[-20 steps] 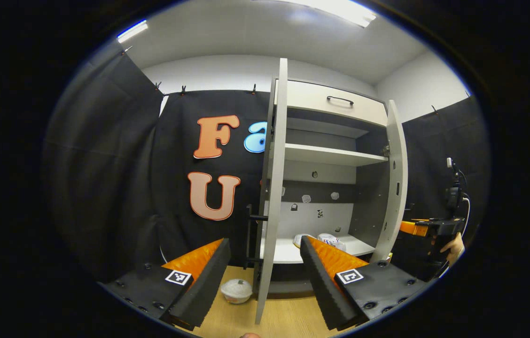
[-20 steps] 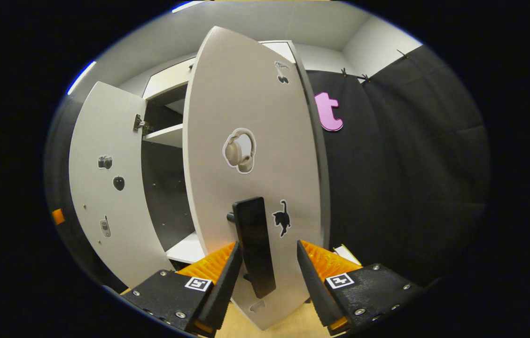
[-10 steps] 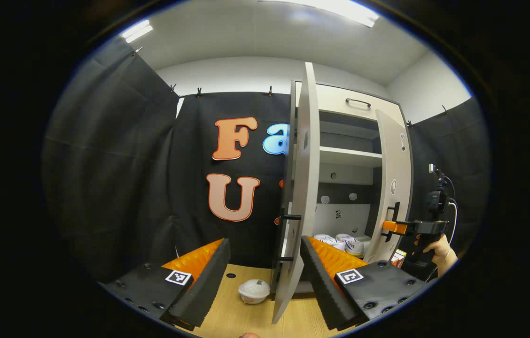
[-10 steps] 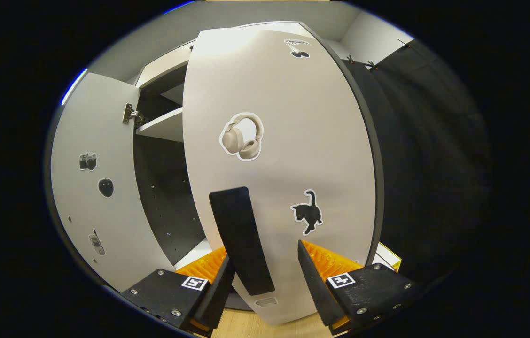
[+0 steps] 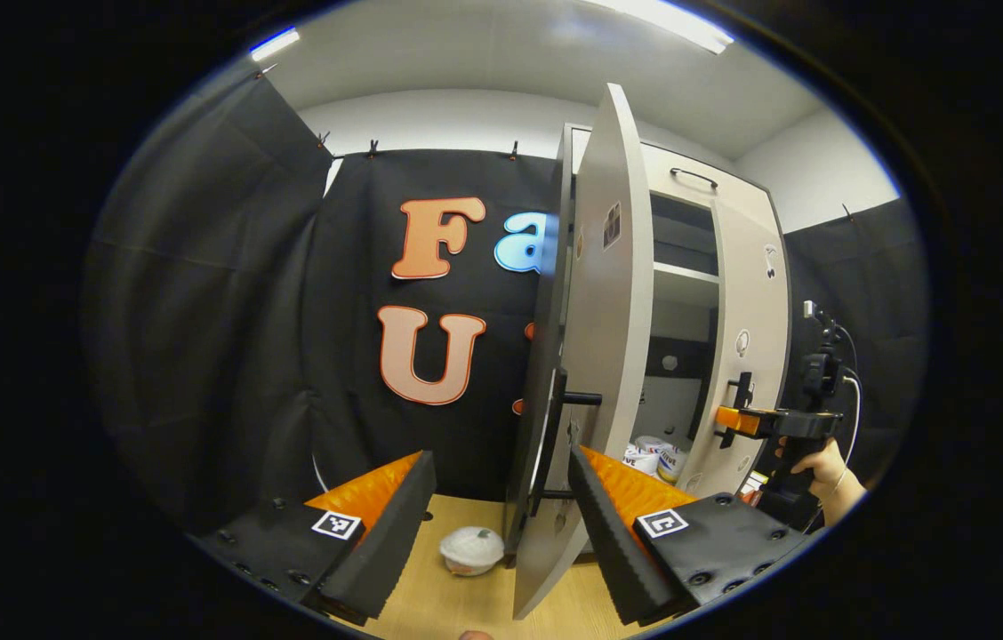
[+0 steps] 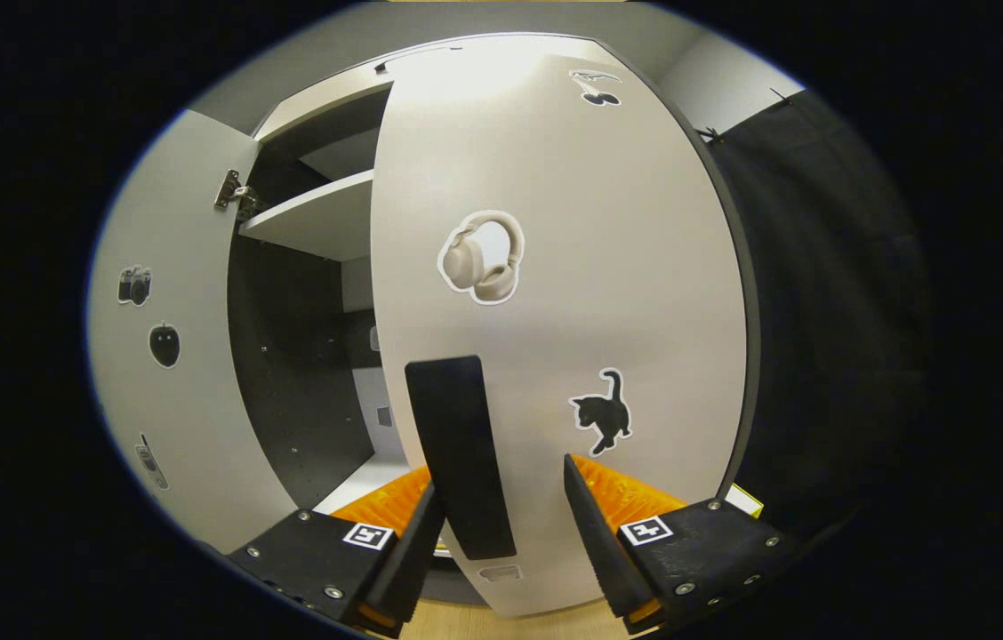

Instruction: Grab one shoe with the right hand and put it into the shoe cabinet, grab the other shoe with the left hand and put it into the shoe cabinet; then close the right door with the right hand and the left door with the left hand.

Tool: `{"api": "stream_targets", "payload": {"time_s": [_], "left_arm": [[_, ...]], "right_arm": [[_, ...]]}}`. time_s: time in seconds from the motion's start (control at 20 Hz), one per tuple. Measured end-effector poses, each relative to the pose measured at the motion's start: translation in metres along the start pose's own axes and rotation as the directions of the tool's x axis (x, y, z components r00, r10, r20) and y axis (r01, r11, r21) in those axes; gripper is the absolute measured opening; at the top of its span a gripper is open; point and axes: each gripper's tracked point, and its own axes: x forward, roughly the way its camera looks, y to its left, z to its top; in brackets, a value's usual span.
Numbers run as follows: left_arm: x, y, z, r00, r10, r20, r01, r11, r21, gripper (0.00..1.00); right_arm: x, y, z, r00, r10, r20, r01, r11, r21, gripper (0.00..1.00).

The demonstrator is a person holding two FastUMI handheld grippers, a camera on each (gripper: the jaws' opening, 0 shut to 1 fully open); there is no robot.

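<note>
The white shoe cabinet stands with both doors partly open. In the left gripper view, the left door [image 5: 604, 320] is seen nearly edge-on, its lower part and black handle [image 5: 552, 449] lying between the fingers of my open left gripper [image 5: 494, 533]. Two white shoes [image 5: 654, 458] sit on the bottom shelf inside. Farther right, a hand [image 5: 822, 467] holds my right gripper [image 5: 737, 420] at the right door [image 5: 750, 356]. In the right gripper view, the right door [image 6: 573, 293] fills the front and its black handle [image 6: 459, 453] stands between the fingers of my open right gripper [image 6: 501, 524].
A white lidded bowl [image 5: 472, 549] rests on the wooden floor left of the cabinet base. The inner face of the left door [image 6: 172, 356] and a shelf [image 6: 315, 218] show in the right gripper view. A yellow box [image 6: 746, 500] lies by the cabinet's right side.
Both doors have swung further toward shut, narrowing the opening. The right gripper has followed its door inward with the handle between its fingers; the left gripper sits closer to the left door.
</note>
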Motion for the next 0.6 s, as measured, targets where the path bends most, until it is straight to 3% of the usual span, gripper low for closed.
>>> {"api": "stream_targets", "payload": {"time_s": [0.25, 0.4, 0.6], "left_arm": [[0.018, -0.005, -0.007, 0.999, -0.041, -0.015, 0.041, 0.999, -0.006, 0.97], [0.021, -0.009, -0.009, 0.998, -0.061, -0.014, 0.061, 0.998, -0.015, 0.94], [0.022, -0.019, -0.012, 0.995, -0.089, -0.036, 0.088, 0.996, -0.026, 0.97]], "right_arm": [[-0.008, -0.007, 0.005, 1.0, 0.005, -0.025, -0.005, 1.0, -0.004, 0.8], [-0.046, -0.017, 0.01, 1.0, 0.02, -0.024, -0.02, 1.0, -0.007, 0.86], [-0.103, -0.038, 0.035, 0.999, -0.016, 0.047, 0.019, 0.997, -0.069, 0.91]]}}
